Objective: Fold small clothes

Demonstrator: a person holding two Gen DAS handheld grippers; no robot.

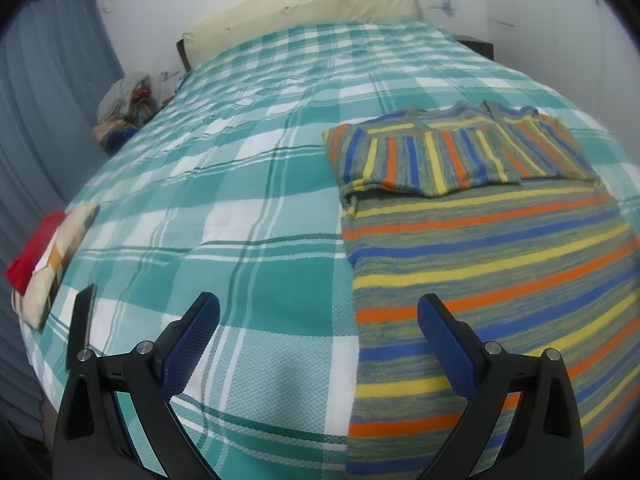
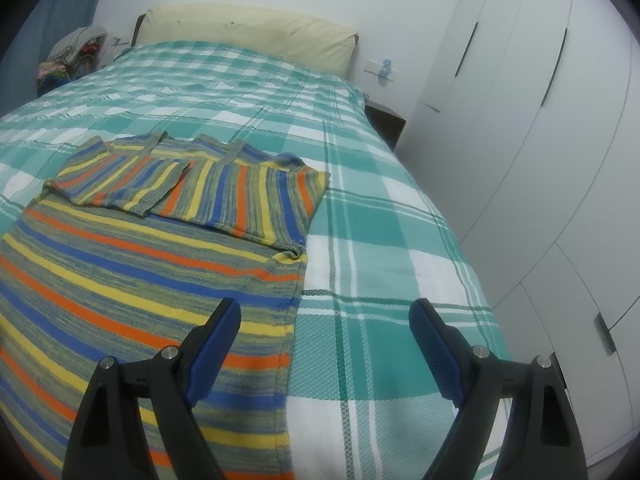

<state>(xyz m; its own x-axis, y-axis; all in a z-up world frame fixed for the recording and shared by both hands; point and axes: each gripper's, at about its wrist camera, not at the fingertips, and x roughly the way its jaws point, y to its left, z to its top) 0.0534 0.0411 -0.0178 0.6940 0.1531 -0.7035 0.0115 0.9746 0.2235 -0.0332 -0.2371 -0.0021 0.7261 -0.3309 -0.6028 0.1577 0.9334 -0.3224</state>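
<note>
Striped sweater (image 1: 492,280) lies flat on the bed (image 1: 248,184), sleeves already folded in across the chest at the far end, long axis running away from you toward the pillow (image 1: 304,8). Its left side edge sits between your left gripper (image 1: 318,332) jaws; its right edge lies just inside the right gripper (image 2: 326,340). Both jaws spread wide, pinching nothing. So hem is the near end, one corner per gripper, neither nearer imo. Next prob: drop onto hem corners, carry hem toward collar. Stack of folded clothes (image 1: 40,264) at bed's left edge, well apart.
</note>
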